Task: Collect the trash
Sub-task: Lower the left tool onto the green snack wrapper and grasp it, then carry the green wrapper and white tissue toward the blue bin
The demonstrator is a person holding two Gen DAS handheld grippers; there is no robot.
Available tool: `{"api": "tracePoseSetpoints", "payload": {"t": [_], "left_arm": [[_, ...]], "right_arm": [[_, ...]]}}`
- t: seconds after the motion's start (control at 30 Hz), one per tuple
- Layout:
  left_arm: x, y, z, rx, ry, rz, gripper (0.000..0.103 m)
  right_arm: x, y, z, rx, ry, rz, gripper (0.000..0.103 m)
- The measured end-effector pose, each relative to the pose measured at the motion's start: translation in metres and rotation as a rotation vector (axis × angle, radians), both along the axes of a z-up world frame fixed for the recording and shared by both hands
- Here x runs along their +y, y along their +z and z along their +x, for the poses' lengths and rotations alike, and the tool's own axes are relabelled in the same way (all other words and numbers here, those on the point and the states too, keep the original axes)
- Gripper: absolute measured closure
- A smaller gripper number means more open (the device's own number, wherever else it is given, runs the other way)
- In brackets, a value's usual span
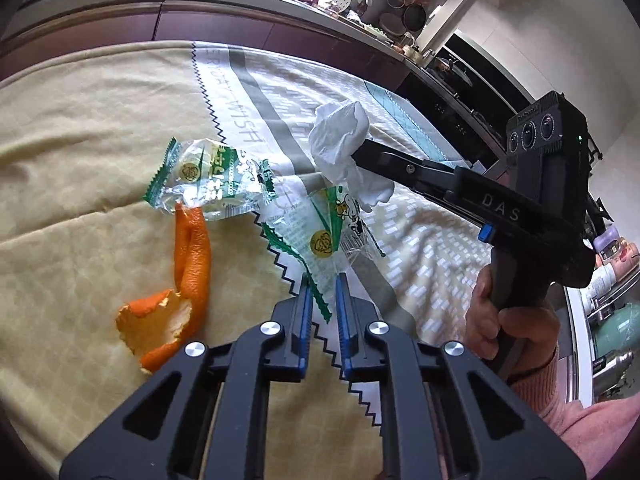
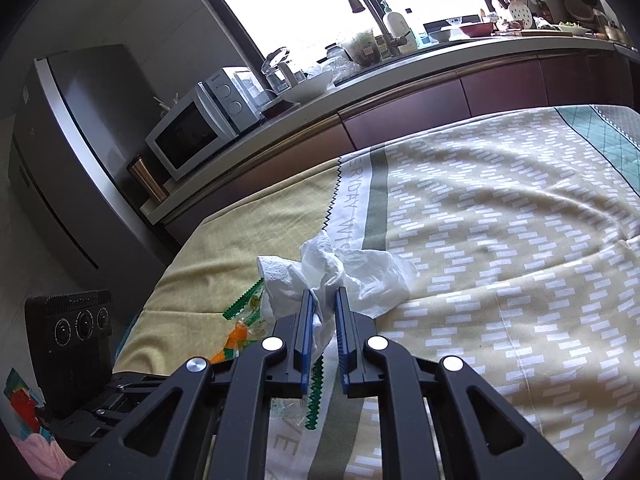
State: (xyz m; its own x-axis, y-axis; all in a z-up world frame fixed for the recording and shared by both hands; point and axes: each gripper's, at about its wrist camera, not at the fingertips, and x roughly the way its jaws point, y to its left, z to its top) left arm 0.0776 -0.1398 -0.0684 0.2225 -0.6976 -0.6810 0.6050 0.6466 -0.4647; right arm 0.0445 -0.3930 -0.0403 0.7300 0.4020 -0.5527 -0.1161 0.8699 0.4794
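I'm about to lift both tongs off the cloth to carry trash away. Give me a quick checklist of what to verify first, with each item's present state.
1. Right tongs shut on tissue: ok.
2. Left tongs around near wrapper: ok.
3. Left pads actually pinching that wrapper: cannot tell.
4. Far wrapper collected: not ok, on the cloth.
5. Orange peel collected: not ok, lying beside the wrappers.
6. Bin for the trash in view: not ok.
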Motion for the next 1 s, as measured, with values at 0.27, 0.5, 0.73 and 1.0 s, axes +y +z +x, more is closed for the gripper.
{"api": "tracePoseSetpoints", "payload": {"t": [0.27,0.5,0.73,1.0], "left_arm": [[0.04,0.03,-0.012,-0.105,0.061,0.0,0.091],[0.077,0.039,-0.017,-0.136,0.135,0.011,0.091],[0.114,0.048,-0.021,-0.165,0.217,0.04,0.091],[0.16,0.051,-0.025,-0.184,0.326,0.063,0.091]], "right_arm": [[0.025,0.026,-0.001,-0.07,0.059,0.004,0.093],[0.057,0.036,0.005,-0.095,0.137,0.021,0.093],[0.093,0.04,0.016,-0.093,0.221,0.031,0.093],[0.137,0.04,0.029,-0.083,0.322,0.039,0.093]]}}
